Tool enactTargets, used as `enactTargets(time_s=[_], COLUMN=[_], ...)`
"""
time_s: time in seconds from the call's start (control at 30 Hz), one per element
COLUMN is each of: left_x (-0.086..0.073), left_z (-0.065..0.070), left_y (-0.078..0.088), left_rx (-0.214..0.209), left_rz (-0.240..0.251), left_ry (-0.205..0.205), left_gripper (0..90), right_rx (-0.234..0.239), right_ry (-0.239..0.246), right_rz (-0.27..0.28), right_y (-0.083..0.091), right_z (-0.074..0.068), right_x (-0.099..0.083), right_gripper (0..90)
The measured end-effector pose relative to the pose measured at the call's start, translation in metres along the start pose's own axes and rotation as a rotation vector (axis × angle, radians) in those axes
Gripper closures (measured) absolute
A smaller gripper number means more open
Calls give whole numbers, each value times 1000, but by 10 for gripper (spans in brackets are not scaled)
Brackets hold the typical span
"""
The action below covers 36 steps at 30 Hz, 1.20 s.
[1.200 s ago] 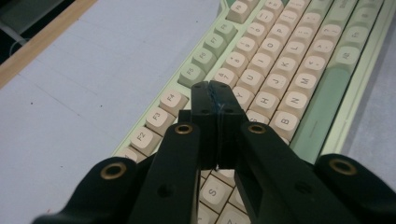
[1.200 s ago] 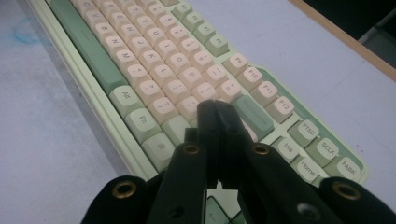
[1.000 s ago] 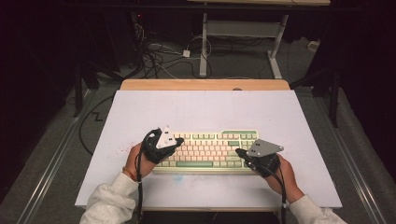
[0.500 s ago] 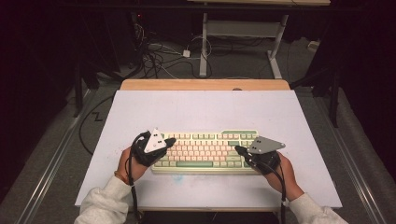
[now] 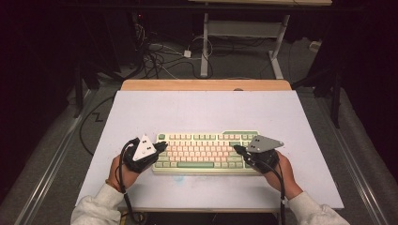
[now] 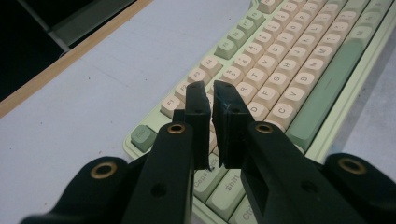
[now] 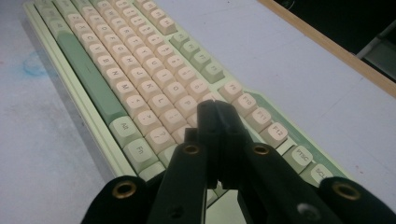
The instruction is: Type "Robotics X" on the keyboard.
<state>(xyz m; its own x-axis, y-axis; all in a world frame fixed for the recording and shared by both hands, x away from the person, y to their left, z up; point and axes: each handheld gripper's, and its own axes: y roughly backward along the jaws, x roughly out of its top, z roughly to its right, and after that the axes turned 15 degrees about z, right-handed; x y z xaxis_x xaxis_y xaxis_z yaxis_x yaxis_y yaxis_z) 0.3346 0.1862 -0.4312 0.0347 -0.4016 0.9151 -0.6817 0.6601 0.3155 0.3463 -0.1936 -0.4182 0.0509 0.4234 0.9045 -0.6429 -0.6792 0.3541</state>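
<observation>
- Keyboard [image 5: 206, 153] lies flat on the near half of the white table [image 5: 206, 110], its long side across the table, pale green frame with pink and green keys.
- Left tool [image 5: 162, 146] sits over the keyboard's left end, its tips above the leftmost key columns; the person's left hand [image 5: 124, 168] holds it from the table's near edge.
- In the left gripper view the left tool [image 6: 210, 95] has its jaws a narrow slit apart; they have just been opening a little, and nothing is between them. The tips hover above the upper-left letter and number keys; whether they touch a key I cannot tell.
- Right tool [image 5: 238, 150] is at the keyboard's right part, tips pointing left over the keys near the right end of the letter block, held by the right hand [image 5: 277, 171].
- In the right gripper view the right tool [image 7: 215, 109] has its jaws pressed together with nothing between them, tips over the keys just right of the P and L keys.
- A faint blue smudge [image 5: 179, 178] marks the table just in front of the keyboard.
- Cables [image 5: 159, 58] lie on the floor beyond the table's far wooden edge.
</observation>
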Motion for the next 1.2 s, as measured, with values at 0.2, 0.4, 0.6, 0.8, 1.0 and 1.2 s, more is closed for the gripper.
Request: enactTargets(time_s=[0.2, 0.4, 0.6, 0.8, 1.0, 1.2], left_x=[-4, -5, -9, -13, -15, -18], left_z=[-1, -1, -1, -1, -1, 0], left_y=[4, 9, 15, 22, 27, 29], left_rx=[11, 7, 13, 21, 26, 25], left_rz=[-5, -3, -5, -11, -14, -21], left_ry=[-3, 5, 16, 25, 28, 35], left_gripper=[804, 808, 804, 803, 804, 803], right_rx=[3, 4, 9, 12, 19, 30], right_ry=[0, 1, 5, -2, 3, 11], right_rz=[-3, -6, -10, -14, -20, -29], right_y=[-2, -6, -9, -16, -24, -35], right_z=[0, 0, 1, 2, 2, 0], right_x=[0, 0, 2, 4, 8, 11], right_gripper=[900, 900, 900, 900, 900, 900])
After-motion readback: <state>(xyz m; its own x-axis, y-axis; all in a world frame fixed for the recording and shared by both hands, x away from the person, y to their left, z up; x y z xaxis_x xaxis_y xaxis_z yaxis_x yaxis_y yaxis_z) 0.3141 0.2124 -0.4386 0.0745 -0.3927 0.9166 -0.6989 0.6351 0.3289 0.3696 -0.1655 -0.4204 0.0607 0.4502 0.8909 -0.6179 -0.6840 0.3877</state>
